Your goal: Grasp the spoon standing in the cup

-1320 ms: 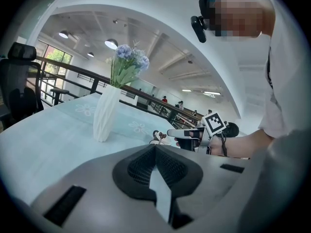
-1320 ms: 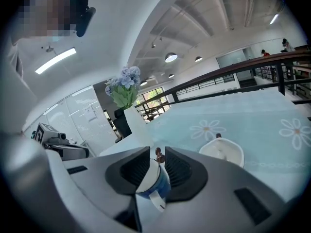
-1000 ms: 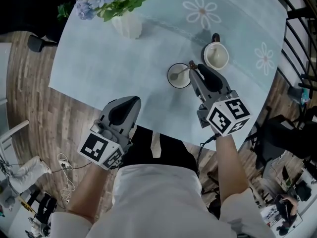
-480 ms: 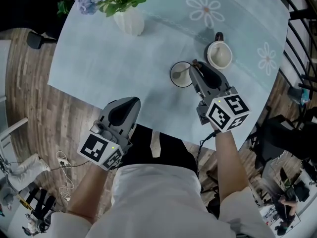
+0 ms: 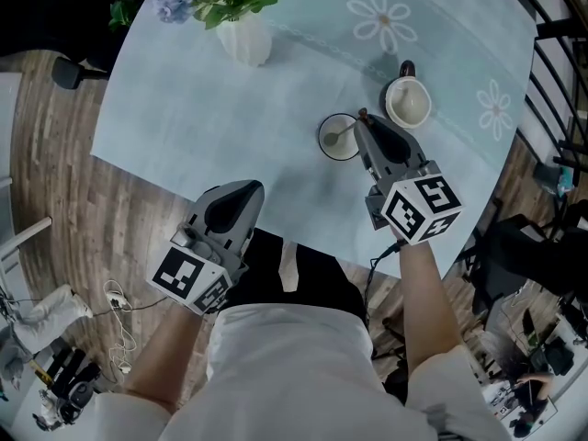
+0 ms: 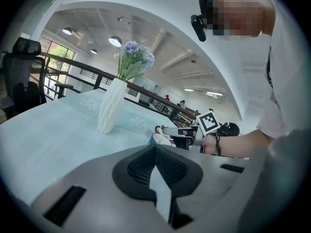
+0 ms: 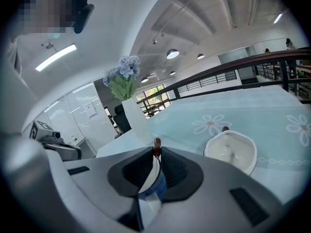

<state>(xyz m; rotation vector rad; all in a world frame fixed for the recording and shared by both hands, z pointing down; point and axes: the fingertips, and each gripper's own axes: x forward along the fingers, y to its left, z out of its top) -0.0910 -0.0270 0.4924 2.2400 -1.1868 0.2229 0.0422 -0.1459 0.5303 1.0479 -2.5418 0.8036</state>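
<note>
A small dark-rimmed cup [image 5: 325, 147] stands on the pale blue table [image 5: 230, 108] with a spoon [image 5: 347, 129] leaning out of it toward the right. My right gripper [image 5: 362, 120] reaches to the cup's right rim. In the right gripper view its jaws are closing round the handle, and the spoon's brown tip [image 7: 156, 146] pokes up between the right gripper's [image 7: 156, 154] pads, which touch it on both sides. The cup [image 7: 154, 187] shows through the slit below. My left gripper [image 5: 244, 189] hangs shut and empty over the table's near edge, with the left gripper [image 6: 156, 154] facing across the table.
A white mug [image 5: 407, 102] sits just right of the cup, close to my right gripper, and shows as the mug [image 7: 231, 150] in the right gripper view. A white vase [image 5: 243, 39] of blue flowers stands at the far left. Railings and chairs ring the table.
My right gripper has edged forward to the cup and its jaws have come together round the spoon's handle. The left gripper has stayed put.
</note>
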